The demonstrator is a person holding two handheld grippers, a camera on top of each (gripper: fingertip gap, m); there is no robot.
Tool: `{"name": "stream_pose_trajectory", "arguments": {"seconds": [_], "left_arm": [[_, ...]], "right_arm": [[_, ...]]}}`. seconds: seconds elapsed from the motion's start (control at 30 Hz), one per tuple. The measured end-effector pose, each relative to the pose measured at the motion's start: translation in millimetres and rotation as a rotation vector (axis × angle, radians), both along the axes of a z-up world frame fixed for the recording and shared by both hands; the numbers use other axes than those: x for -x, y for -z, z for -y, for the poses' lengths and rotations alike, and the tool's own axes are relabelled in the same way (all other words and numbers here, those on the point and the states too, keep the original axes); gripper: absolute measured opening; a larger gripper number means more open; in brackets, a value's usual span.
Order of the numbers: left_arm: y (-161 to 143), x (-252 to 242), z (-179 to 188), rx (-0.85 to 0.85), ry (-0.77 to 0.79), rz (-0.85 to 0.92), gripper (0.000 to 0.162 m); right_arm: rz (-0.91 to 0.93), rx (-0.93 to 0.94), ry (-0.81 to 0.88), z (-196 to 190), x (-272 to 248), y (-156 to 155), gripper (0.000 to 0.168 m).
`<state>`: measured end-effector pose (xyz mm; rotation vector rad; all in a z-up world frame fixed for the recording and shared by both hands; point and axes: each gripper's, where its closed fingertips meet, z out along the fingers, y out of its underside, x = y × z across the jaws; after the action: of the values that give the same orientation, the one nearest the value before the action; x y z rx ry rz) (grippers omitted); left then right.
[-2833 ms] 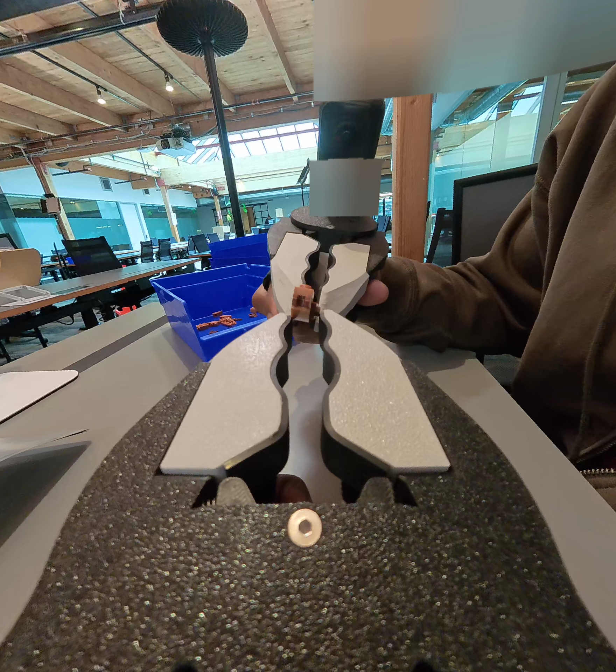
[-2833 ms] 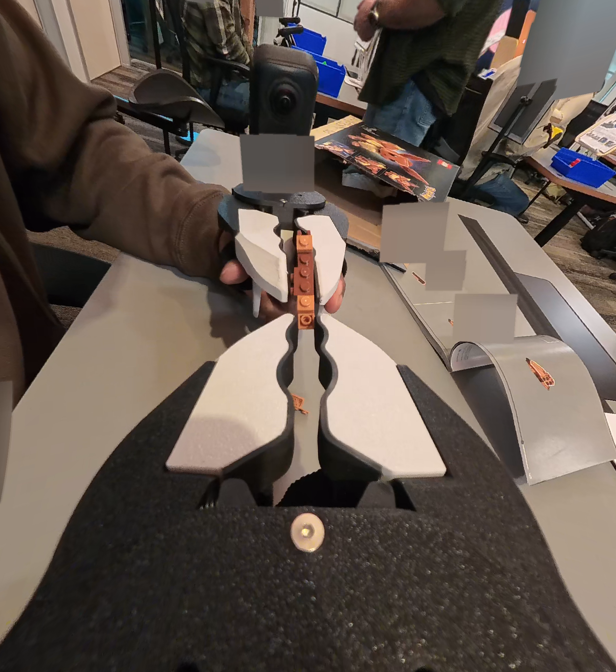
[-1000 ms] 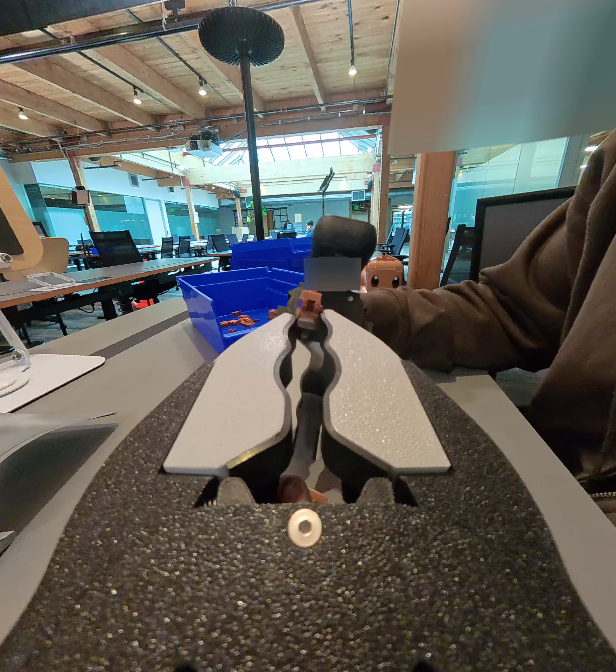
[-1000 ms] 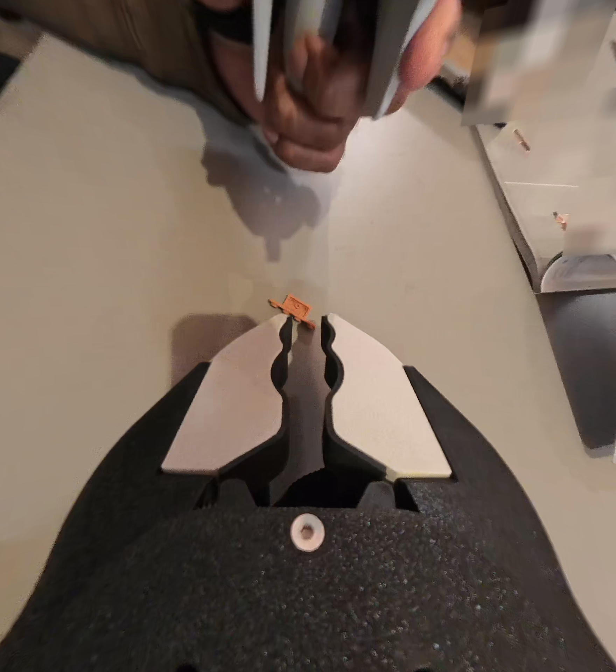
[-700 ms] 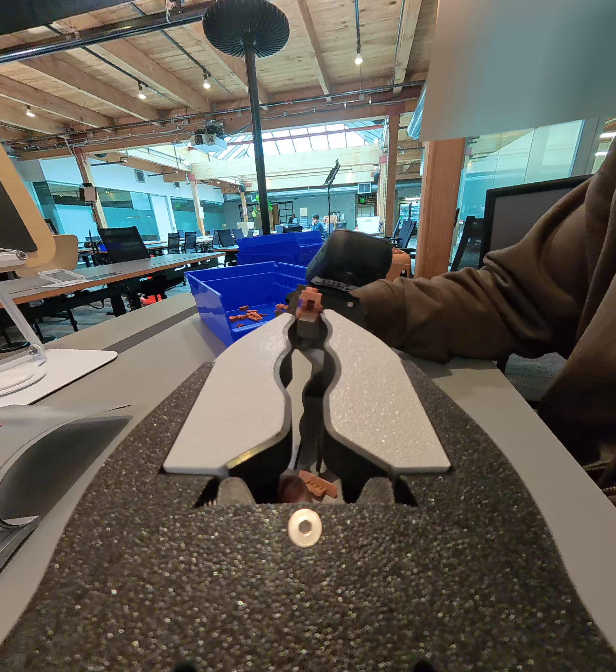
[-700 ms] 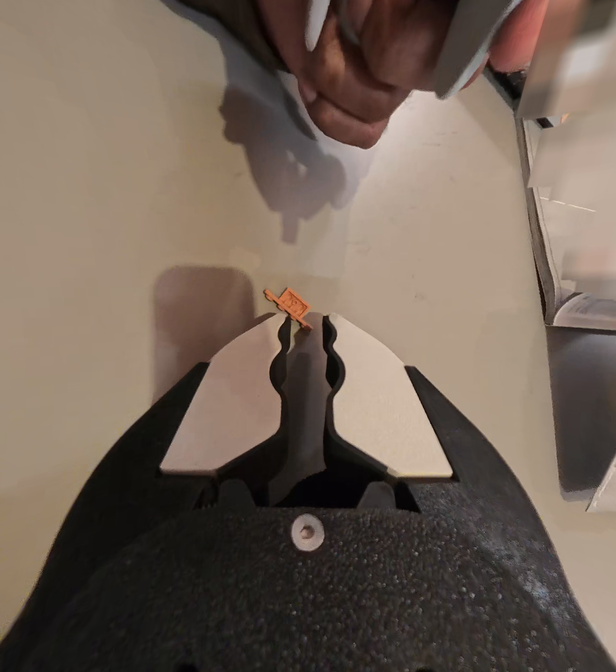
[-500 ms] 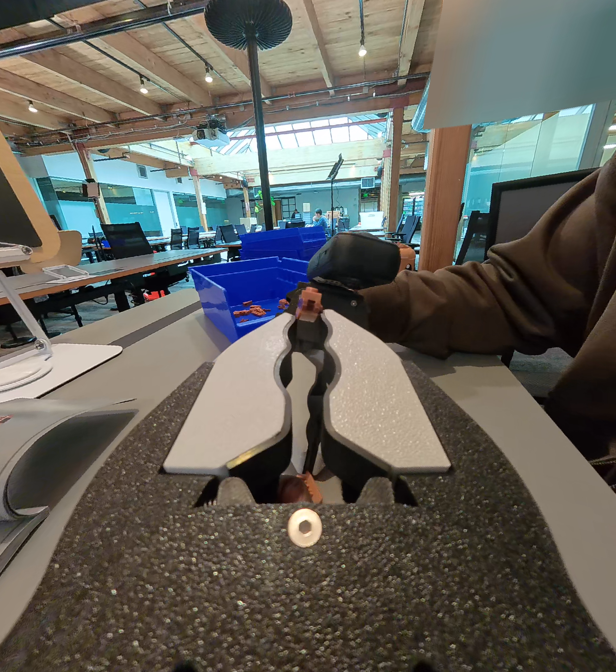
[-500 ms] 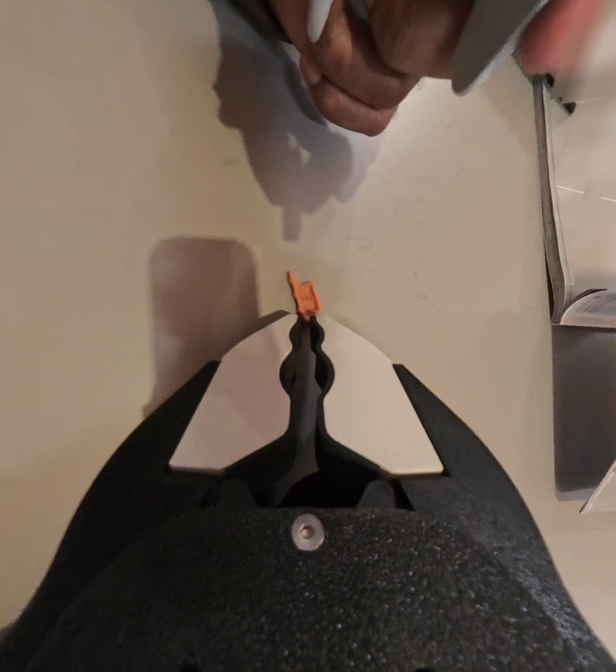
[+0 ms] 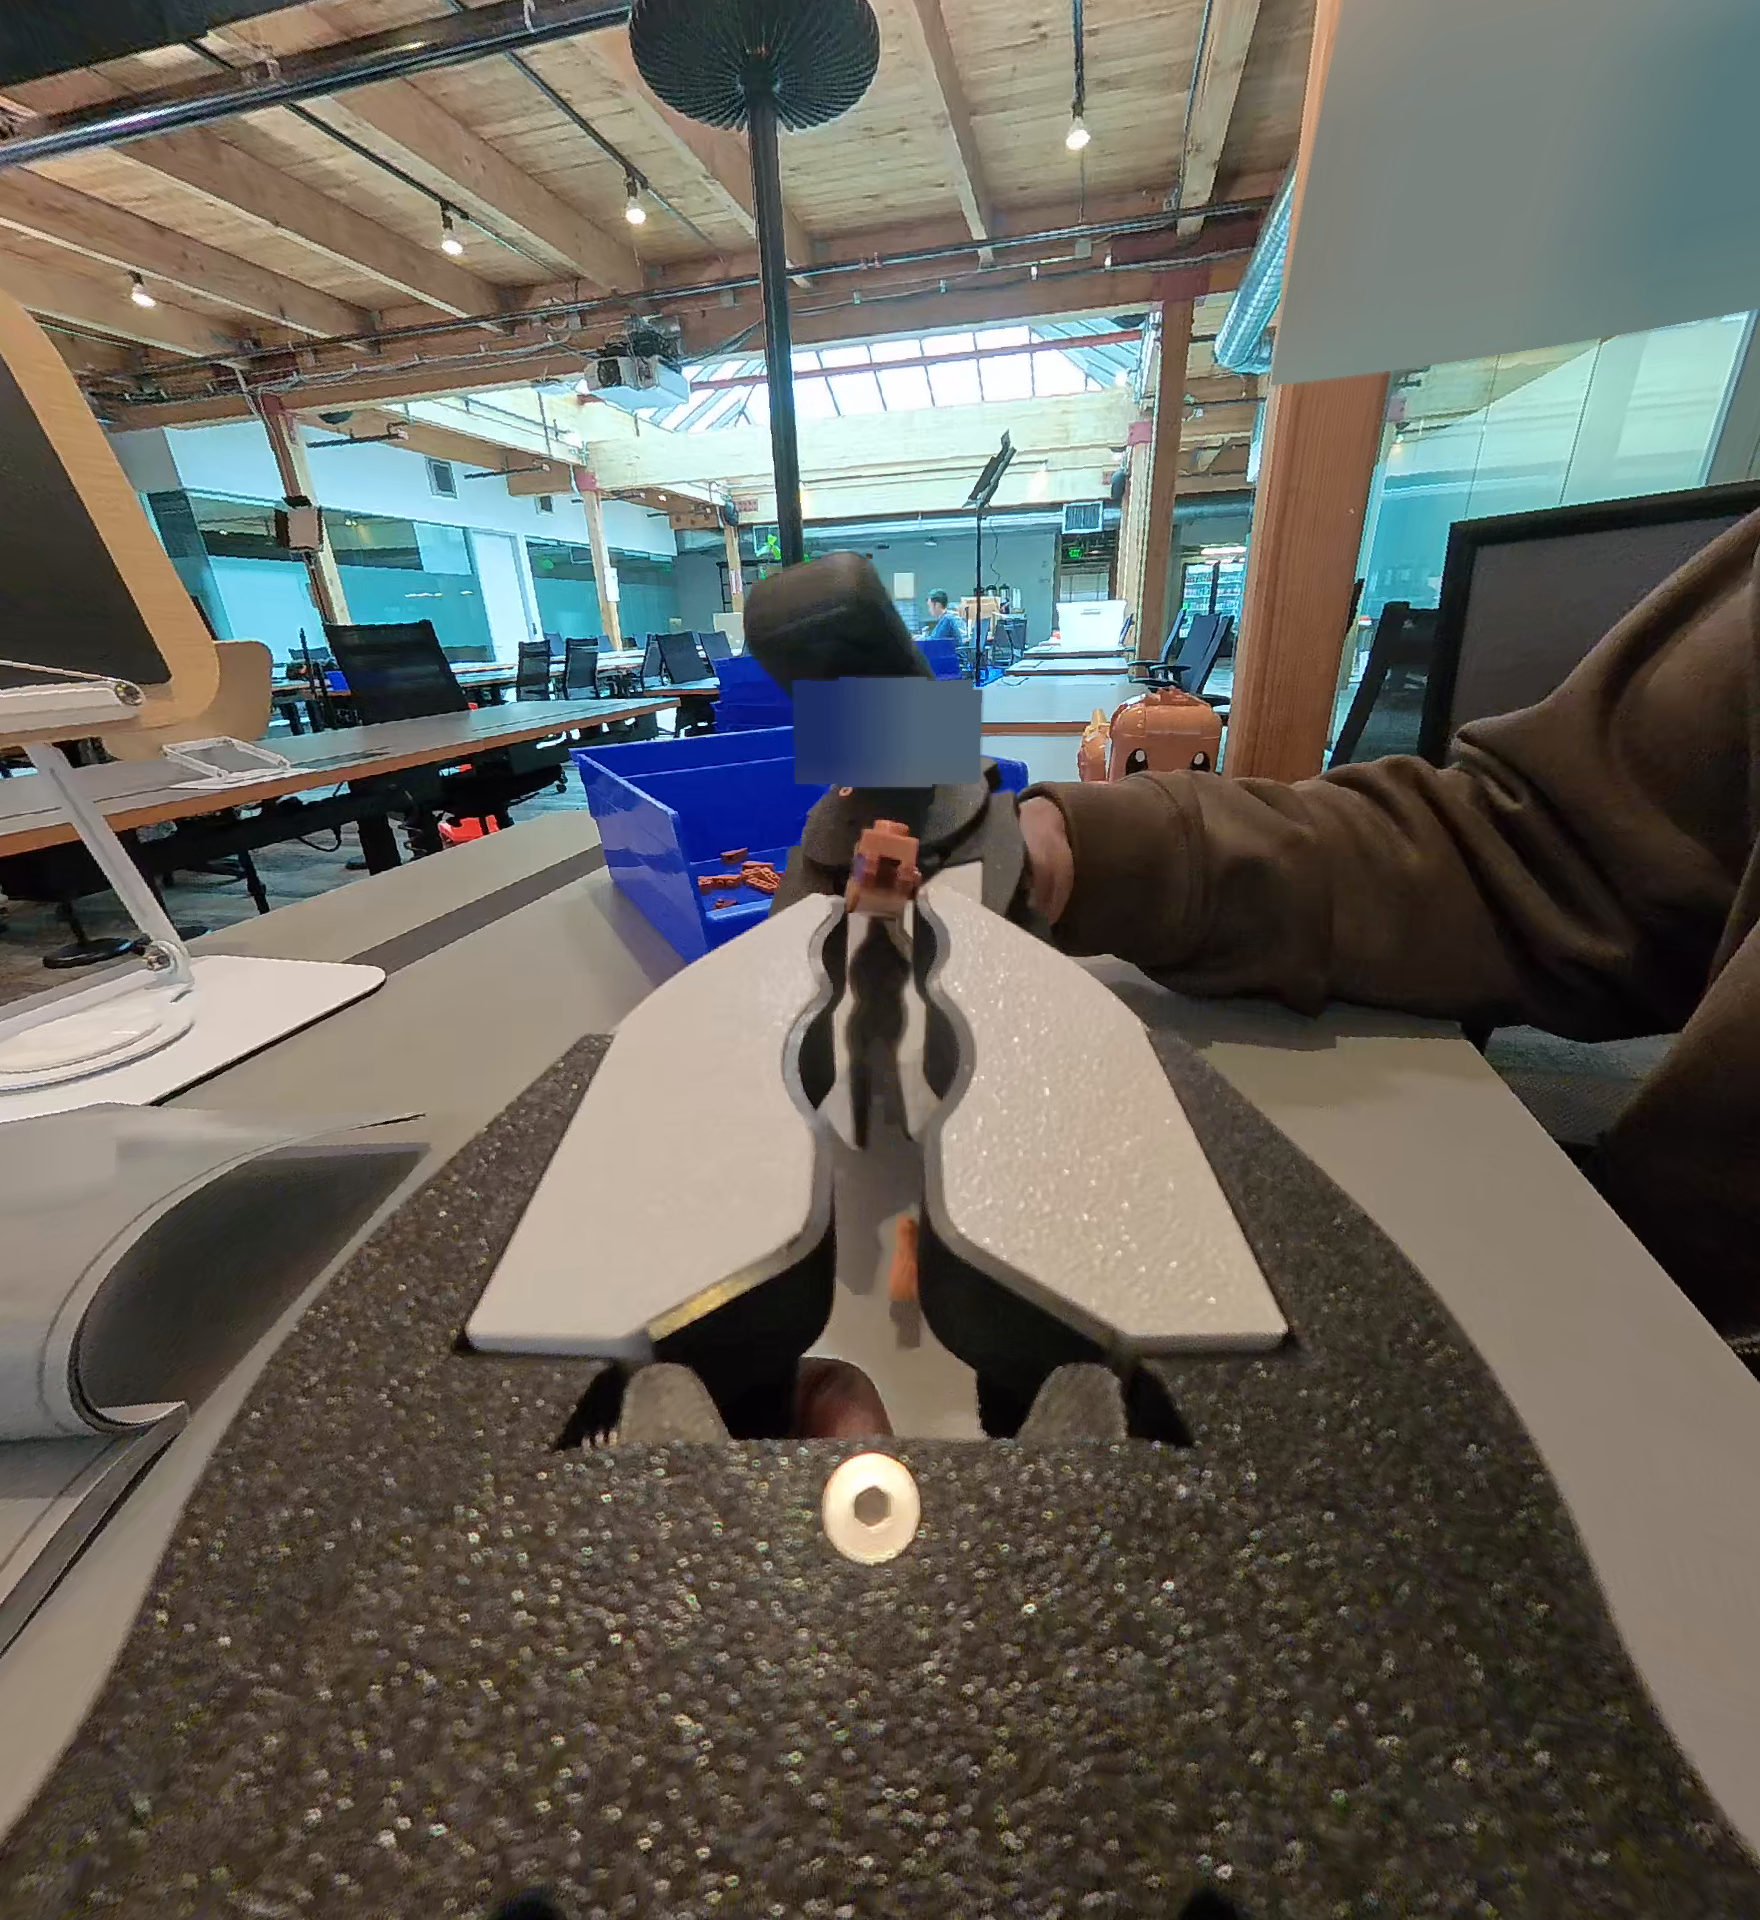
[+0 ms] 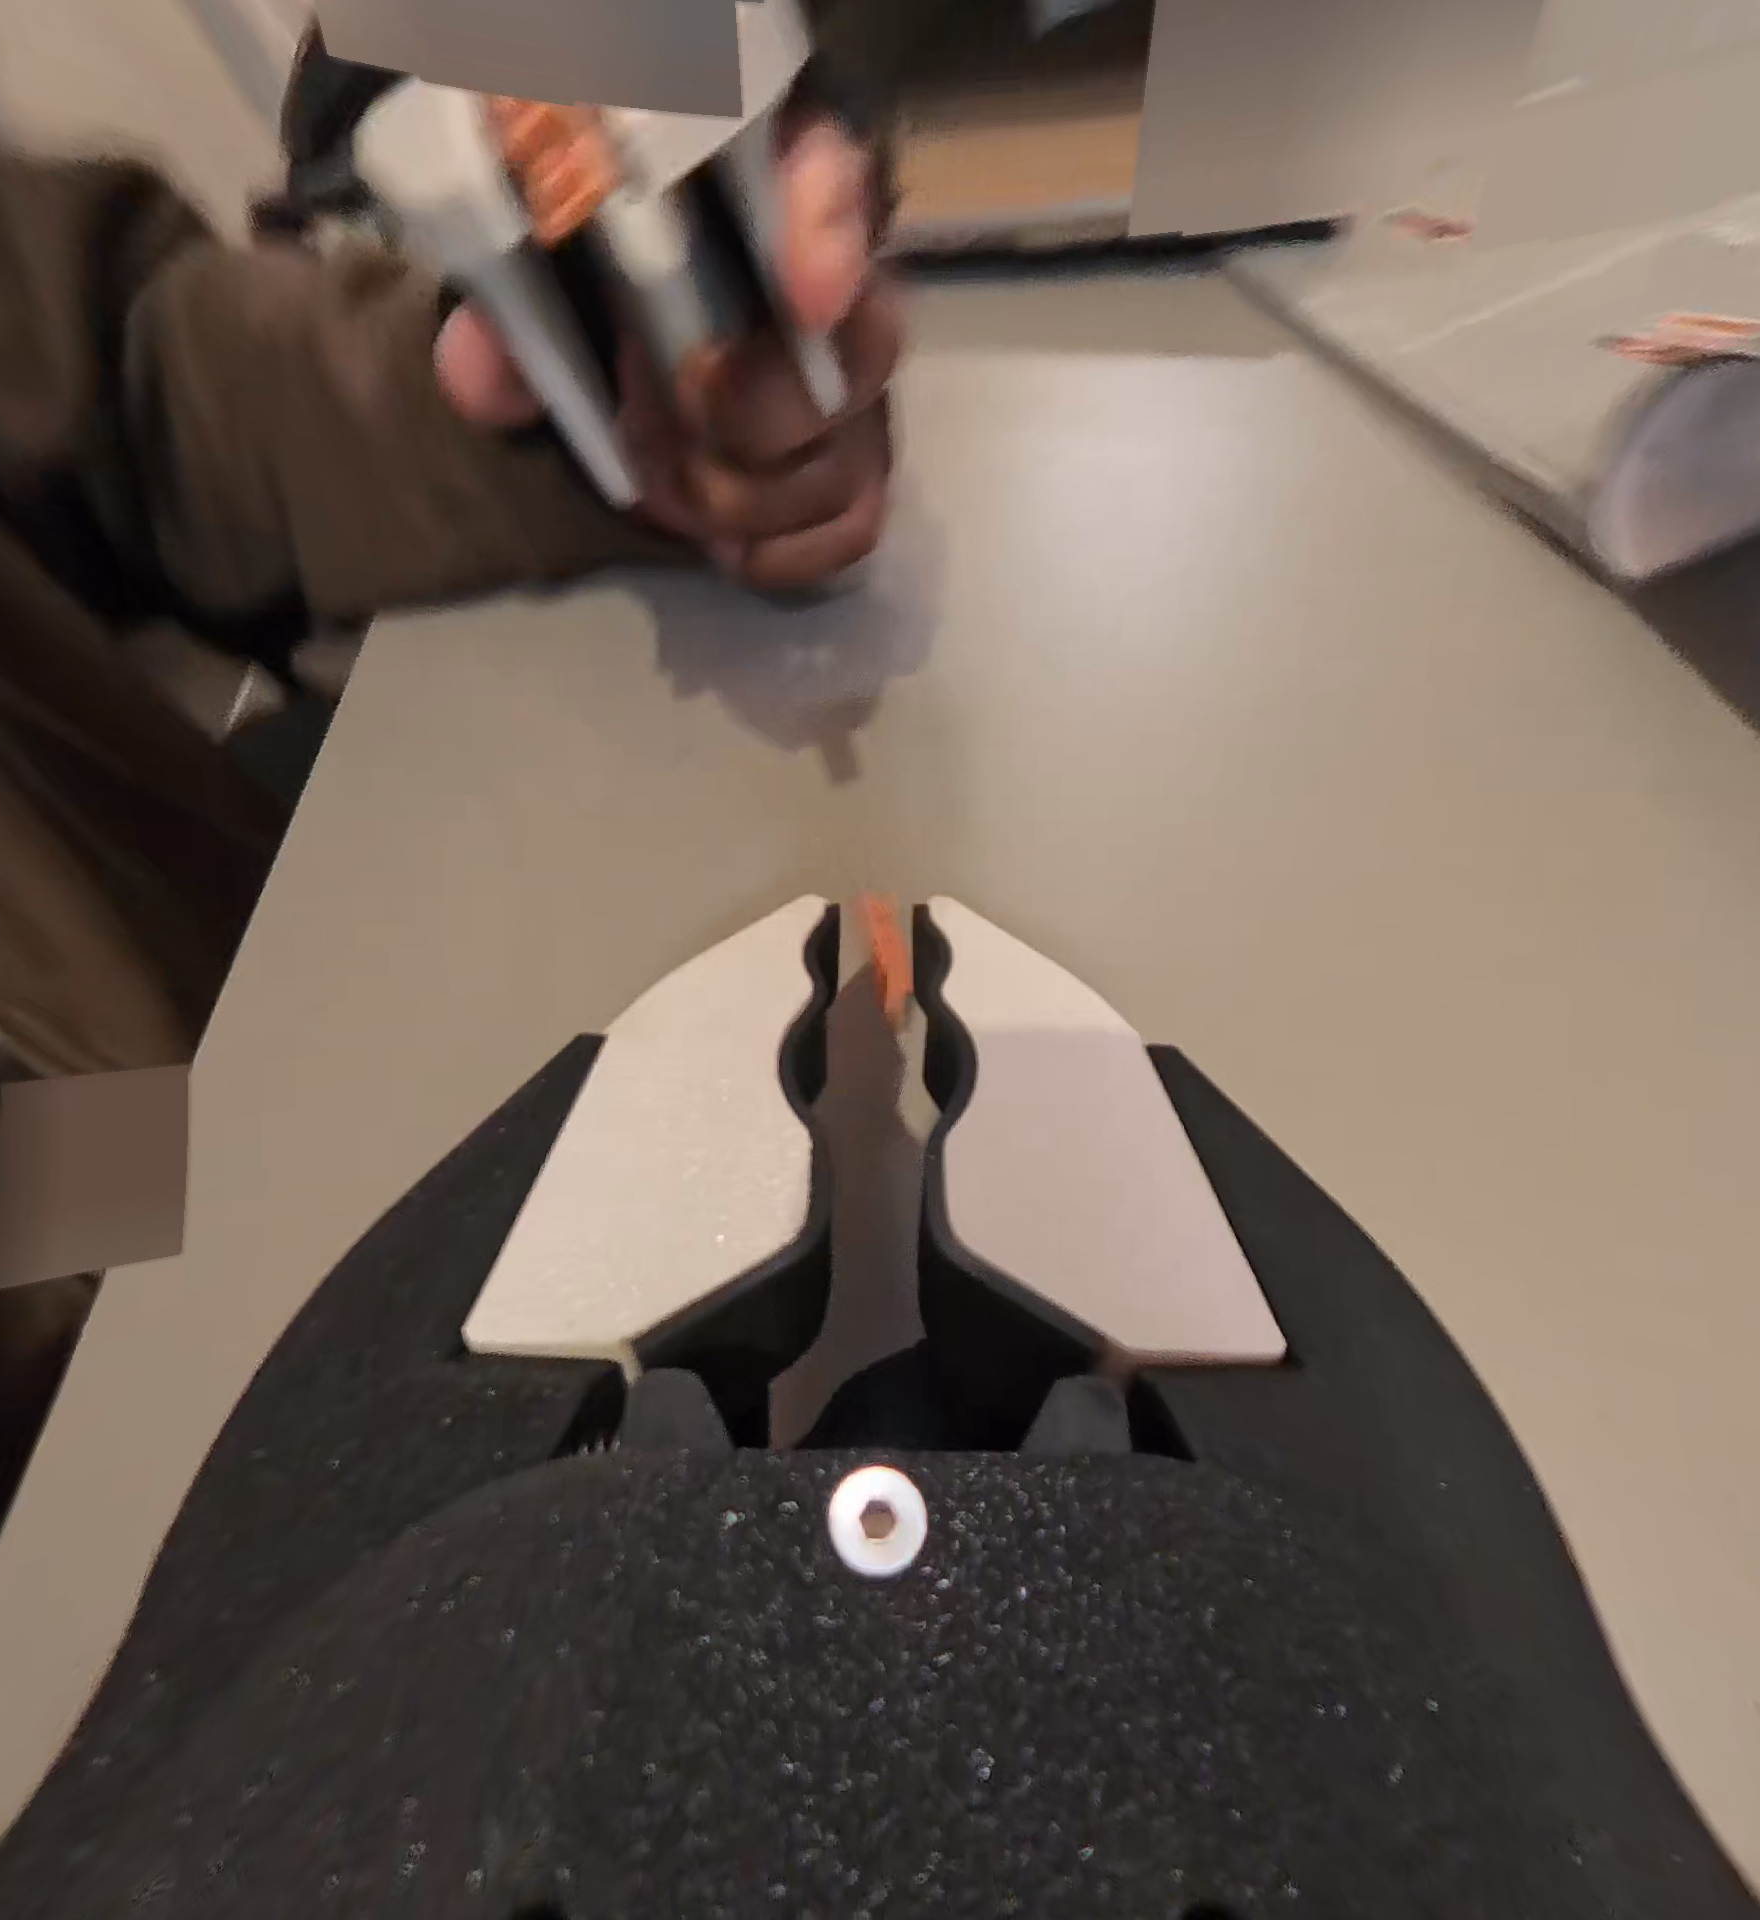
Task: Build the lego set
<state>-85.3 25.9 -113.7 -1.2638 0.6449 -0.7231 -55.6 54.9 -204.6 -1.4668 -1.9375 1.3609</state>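
Left gripper (image 9: 881,904) is clamped on a brown lego strip (image 9: 884,868) above the grey table (image 9: 502,966). Right gripper (image 10: 876,914), jaws slightly apart, has a small orange piece (image 10: 884,951) between its tips; grip unclear.

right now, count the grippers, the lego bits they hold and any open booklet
grippers: 2, left gripper and right gripper
held lego bits: 2, brown assembly and orange piece
open booklet: 1
total: 5
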Motion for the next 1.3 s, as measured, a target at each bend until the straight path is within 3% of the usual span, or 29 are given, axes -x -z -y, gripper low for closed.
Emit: {"name": "stream_pose_trajectory", "arguments": {"seconds": [0.1, 0.37, 0.6, 0.77, 1.13, 1.3], "left_arm": [[0.5, 0.6, -0.8, 0.003, -0.004, 0.001, 0.011], [1.4, 1.7, -2.6, 0.01, -0.015, 0.0, 0.011], [2.3, -0.3, -2.5, 0.01, -0.013, -0.011, 0.011], [5.3, -4.3, -1.9, 0.016, 0.001, -0.025, 0.011], [3.5, -3.1, -1.2, 0.009, -0.005, -0.026, 0.011], [2.9, -3.0, -0.9, 0.006, -0.004, -0.025, 0.011]], "right_arm": [[0.013, -0.032, 0.087, -18.5, -1.3, 3.3, 0.019], [0.072, -0.289, 0.07, -15.2, -20.3, 18.8, 0.017], [0.146, -0.307, 0.154, -5.6, -31.4, 31.5, 0.029], [0.141, -0.513, 0.079, -19.0, -28.1, 39.0, 0.032], [0.163, -0.404, -0.002, 23.0, -22.2, 36.8, 0.029], [0.178, -0.406, 0.081, 6.0, -24.6, 33.1, 0.027]]}}
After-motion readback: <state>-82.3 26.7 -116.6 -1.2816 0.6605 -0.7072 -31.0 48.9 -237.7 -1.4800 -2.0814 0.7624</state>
